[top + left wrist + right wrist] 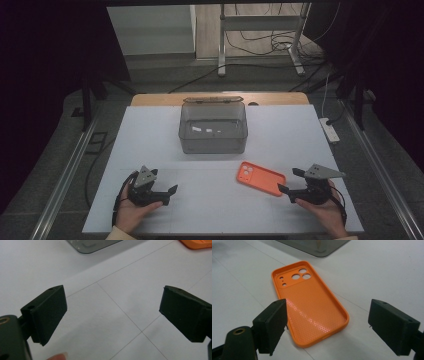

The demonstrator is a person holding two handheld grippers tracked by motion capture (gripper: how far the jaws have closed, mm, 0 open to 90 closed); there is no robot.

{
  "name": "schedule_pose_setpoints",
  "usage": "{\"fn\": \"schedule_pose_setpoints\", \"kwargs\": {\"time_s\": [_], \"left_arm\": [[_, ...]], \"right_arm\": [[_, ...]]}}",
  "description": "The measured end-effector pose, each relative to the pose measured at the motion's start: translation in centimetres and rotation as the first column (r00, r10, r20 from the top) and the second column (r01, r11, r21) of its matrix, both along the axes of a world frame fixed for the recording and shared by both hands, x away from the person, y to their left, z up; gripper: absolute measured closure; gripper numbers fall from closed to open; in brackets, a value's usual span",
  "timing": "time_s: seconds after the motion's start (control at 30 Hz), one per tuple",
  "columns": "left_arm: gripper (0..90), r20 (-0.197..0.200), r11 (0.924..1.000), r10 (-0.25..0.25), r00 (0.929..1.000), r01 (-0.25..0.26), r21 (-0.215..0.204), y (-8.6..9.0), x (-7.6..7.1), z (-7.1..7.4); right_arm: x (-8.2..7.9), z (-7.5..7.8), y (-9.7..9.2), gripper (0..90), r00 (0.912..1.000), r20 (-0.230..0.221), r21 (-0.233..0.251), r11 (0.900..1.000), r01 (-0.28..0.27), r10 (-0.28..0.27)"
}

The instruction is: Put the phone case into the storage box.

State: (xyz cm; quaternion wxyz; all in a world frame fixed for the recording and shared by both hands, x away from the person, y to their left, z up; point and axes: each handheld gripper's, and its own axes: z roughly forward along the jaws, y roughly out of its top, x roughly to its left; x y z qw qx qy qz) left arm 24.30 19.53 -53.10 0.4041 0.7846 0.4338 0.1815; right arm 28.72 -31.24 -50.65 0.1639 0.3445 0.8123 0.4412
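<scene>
Both pairs of jaws stand wide apart and hold nothing. On the right gripper the jaws point toward the orange phone case, which lies flat on the white table, inner side up, with its camera cut-outs at the far end. From the right gripper view the near end of the case is just in front of the jaws, more toward the left one, not touching them. On the left gripper the jaws stand over bare table, well apart from the case. Behind the case, near the table's far edge, stands a clear plastic box with its lid open at the back. Inside it I can see small pale marks on the bottom, but I cannot tell what they are.
</scene>
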Motion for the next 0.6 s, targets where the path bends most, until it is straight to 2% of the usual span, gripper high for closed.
{"fn": "schedule_pose_setpoints", "kwargs": {"time_s": [0.13,0.37,0.47,0.6], "left_arm": [[7.7,-0.001,1.0,0.002,1.0,-0.002,0.0,-0.1,0.2,0.0],[7.7,-0.003,1.0,0.003,1.0,-0.003,-0.002,-0.2,0.3,0.1],[7.7,-0.004,1.0,0.0,1.0,0.0,0.004,-0.3,0.5,0.0],[7.7,-0.006,1.0,0.001,1.0,-0.001,0.001,-0.2,0.7,0.0]], "right_arm": [[0.0,-0.1,-0.1,16.1,1.0,-0.005,-0.001,1.0,-0.002,0.002],[-0.1,0.4,-0.2,16.2,0.9999,0.012,-0.013,0.9999,0.002,-0.002],[0.0,1.3,-0.4,16.4,0.9995,0.028,0.016,0.9998,0.012,-0.013],[0.3,1.6,-0.2,16.4,0.9995,0.028,0.03,0.9995,0.012,-0.012]]}}
